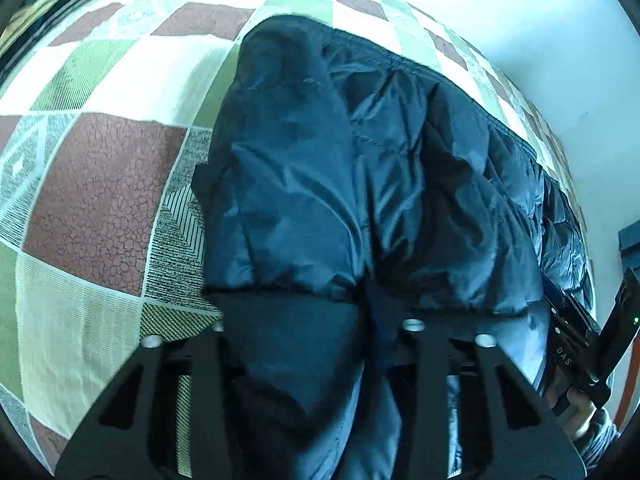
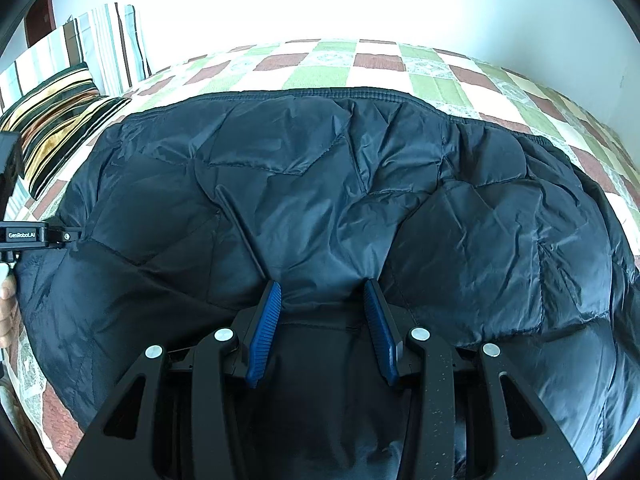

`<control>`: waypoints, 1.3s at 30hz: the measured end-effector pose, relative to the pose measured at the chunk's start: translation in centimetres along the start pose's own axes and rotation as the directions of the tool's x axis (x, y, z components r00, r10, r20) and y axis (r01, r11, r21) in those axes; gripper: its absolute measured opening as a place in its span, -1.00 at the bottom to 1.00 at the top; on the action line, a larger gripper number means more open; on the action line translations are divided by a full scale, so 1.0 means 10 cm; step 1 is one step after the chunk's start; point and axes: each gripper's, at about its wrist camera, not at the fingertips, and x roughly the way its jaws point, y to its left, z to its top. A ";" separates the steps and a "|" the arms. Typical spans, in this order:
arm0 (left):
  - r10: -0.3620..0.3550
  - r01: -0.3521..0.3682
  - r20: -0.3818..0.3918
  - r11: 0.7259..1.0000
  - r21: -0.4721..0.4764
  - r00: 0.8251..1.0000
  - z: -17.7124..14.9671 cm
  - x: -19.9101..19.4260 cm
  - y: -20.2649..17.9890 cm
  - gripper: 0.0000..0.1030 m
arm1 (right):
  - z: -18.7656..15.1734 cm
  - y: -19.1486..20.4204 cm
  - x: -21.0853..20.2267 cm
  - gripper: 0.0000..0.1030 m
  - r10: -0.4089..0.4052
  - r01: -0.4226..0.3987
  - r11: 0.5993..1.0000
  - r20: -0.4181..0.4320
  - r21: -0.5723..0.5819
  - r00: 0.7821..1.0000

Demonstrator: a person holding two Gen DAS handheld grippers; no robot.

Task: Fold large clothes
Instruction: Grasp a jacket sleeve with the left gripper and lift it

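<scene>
1. In the left wrist view the dark quilted jacket [image 1: 360,184] bulges right over the left gripper [image 1: 316,320], and its fingertips are buried under the fabric, hidden entirely.
2. Only the black linkage arms and silver pivot bolts show at the near edge, so whether the pads actually pinch the cloth, I cannot tell.
3. This view is soft and blurred, with the stitching barely readable.
4. At its right edge the other tool [image 1: 576,344] is cut off, with a sleeve cuff [image 1: 596,436] peeking in at the corner.
5. In the right wrist view, the right gripper [image 2: 320,292] is plain to see: its blue ribbed fingers [image 2: 266,328] stand partly apart with a fold of the jacket [image 2: 320,184] bunched between them, pads pressing its near hem.
6. The jacket lies spread across the bed, covering most of the patchwork bedspread [image 2: 336,72], its far ribbed edge running left to right.
7. The garment's right side drops out of view round the lens edge.
8. At far left, striped pillows [image 2: 60,120] lean against the wall, just beyond the jacket's left end.
9. At the left edge a black tool body [image 2: 24,236] touches the jacket, a bare hand [image 2: 8,312] half cut off behind it.
10. The wall beyond the bed is blown out white.
</scene>
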 end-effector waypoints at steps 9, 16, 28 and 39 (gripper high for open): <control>0.021 -0.025 0.078 0.998 0.053 0.997 0.06 -0.34 -0.34 -0.70 | -0.04 0.03 -0.01 -0.16 -0.004 0.004 1.000 0.002 -0.008 1.000; -0.013 -0.007 0.146 0.990 0.140 0.989 0.12 -0.66 -0.86 -0.72 | -0.04 0.04 -0.01 -0.16 -0.006 0.006 1.000 0.006 -0.007 1.000; 0.059 -0.110 0.202 0.961 0.253 0.978 0.06 -0.67 -1.69 -0.72 | -0.01 -0.02 -0.01 -0.15 0.024 -0.024 1.000 0.005 0.005 1.000; 0.126 -0.191 0.226 0.937 0.293 0.966 -0.04 -0.50 -2.26 -0.72 | -0.08 -0.48 -0.46 -0.15 0.060 -0.062 0.997 0.064 0.037 0.996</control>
